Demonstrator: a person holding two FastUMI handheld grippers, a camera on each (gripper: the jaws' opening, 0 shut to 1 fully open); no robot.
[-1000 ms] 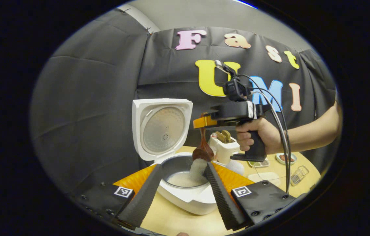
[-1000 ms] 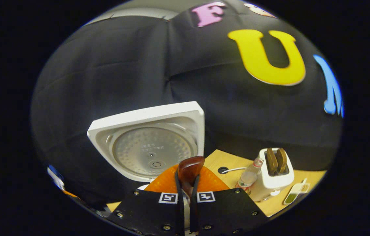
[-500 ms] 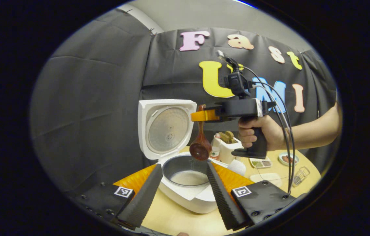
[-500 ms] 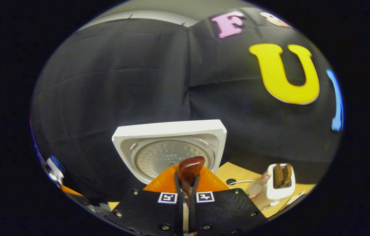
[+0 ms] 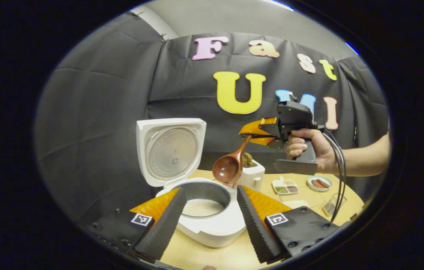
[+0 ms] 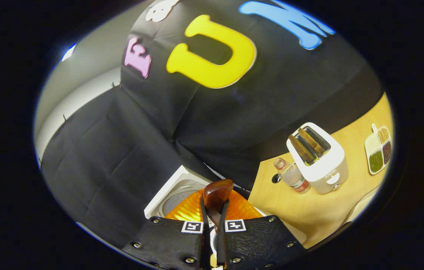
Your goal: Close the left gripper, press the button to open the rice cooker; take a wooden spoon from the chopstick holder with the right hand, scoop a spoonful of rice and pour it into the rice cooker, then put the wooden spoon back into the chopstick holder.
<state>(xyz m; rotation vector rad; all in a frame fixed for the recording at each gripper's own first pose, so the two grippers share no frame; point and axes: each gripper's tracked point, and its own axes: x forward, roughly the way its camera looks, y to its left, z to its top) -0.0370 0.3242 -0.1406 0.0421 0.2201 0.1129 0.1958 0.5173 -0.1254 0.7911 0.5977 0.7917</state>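
Since the last half second you have swung the right gripper (image 5: pixel 251 132) rightward, clear of the rice cooker (image 5: pixel 212 221). Its fingers clamp the wooden spoon (image 5: pixel 230 163), bowl tilted, emptied. Your left gripper (image 5: pixel 208 210) stands apart, framing the pot.

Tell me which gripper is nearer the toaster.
Right, judging by the views. The right gripper, clamped on the wooden spoon, hangs above and just in front of the toaster; the left gripper sits back behind the rice cooker.
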